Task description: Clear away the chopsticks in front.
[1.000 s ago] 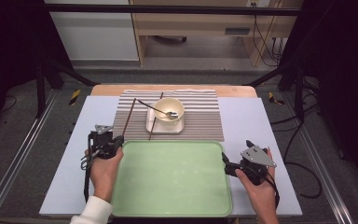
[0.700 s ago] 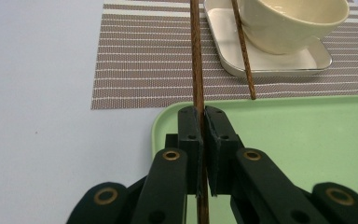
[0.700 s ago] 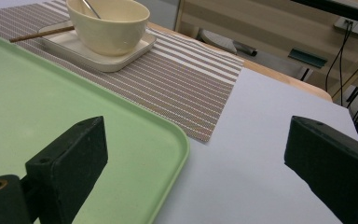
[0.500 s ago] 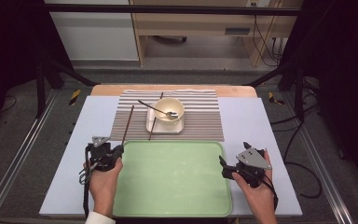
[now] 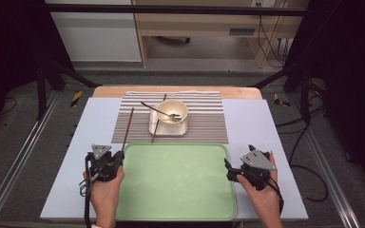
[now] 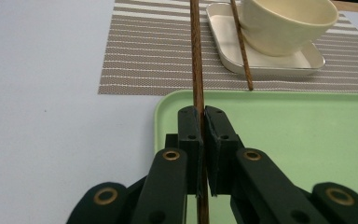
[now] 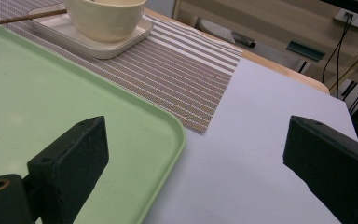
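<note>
Right now the left gripper [image 5: 116, 160] sits at the near left corner of the green tray [image 5: 176, 190], its jaws clamped on a brown chopstick [image 5: 127, 124]. In the left gripper view [image 6: 201, 116] that chopstick [image 6: 196, 56] runs straight out from between the two black pads, over the tray's far left corner [image 6: 168, 105] and on across the striped placemat [image 6: 144, 60]. From the high view, the stick reaches away from the tray's far edge, up along the left part of the placemat [image 5: 204, 126]. A second chopstick [image 5: 158, 121] lies beyond the tray too, its far part leaning on the white square plate [image 5: 168, 129], its near tip close to the tray's far rim. On that plate stands a cream bowl [image 5: 173, 111] with a spoon [image 5: 160, 112] resting in it, handle pointing left. The right gripper [image 5: 229, 170] hovers at the tray's right edge, about halfway along it, with its jaws standing wide apart and nothing between them; in the right gripper view [image 7: 193, 154] one jaw hangs over the tray's rim [image 7: 168, 135] and the other over the pale table top [image 7: 261, 116] beside it. The tray itself is bare.
</note>
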A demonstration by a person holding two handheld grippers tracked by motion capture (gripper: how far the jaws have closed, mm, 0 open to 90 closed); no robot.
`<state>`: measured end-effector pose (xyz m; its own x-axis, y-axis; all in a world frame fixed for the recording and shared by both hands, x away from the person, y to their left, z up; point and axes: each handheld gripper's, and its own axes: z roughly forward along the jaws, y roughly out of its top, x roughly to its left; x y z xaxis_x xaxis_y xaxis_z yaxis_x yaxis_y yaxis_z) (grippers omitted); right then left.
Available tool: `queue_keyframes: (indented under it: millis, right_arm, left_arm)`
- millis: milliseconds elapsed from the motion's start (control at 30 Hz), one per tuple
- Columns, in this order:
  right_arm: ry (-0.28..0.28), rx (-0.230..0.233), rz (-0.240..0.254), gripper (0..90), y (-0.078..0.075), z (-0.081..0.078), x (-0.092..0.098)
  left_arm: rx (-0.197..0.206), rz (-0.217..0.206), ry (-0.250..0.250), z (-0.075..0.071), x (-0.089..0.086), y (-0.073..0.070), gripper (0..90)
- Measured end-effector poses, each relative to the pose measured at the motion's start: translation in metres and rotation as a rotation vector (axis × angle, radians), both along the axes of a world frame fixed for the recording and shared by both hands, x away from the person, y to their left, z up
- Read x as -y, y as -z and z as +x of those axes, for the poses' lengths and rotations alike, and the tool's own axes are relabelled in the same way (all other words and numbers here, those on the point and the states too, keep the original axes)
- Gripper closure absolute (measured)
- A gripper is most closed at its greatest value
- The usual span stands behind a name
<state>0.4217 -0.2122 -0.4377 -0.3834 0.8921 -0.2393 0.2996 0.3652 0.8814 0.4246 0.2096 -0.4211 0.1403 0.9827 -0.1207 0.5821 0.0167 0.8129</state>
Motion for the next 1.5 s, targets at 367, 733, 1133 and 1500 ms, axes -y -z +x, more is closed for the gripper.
queue_keyframes:
  millis: [367,733,1133,1500]
  right_arm:
    - [-0.013,-0.011,-0.006,7.2,-0.001,-0.001,-0.002]
    - [-0.012,-0.015,-0.003,6.9,-0.001,-0.002,-0.002]
    - [-0.01,-0.006,0.001,6.9,-0.002,-0.002,-0.001]
    - [-0.012,-0.011,0.01,6.7,-0.002,-0.003,-0.001]
  left_arm:
    - [0.028,0.009,0.016,-0.017,0.015,-0.004,85.6]
    - [0.02,-0.002,0.007,-0.027,0.019,0.001,85.6]
    - [0.004,0.0,-0.007,-0.034,0.02,0.007,85.6]
    - [0.005,-0.008,-0.002,-0.047,0.022,0.002,85.6]
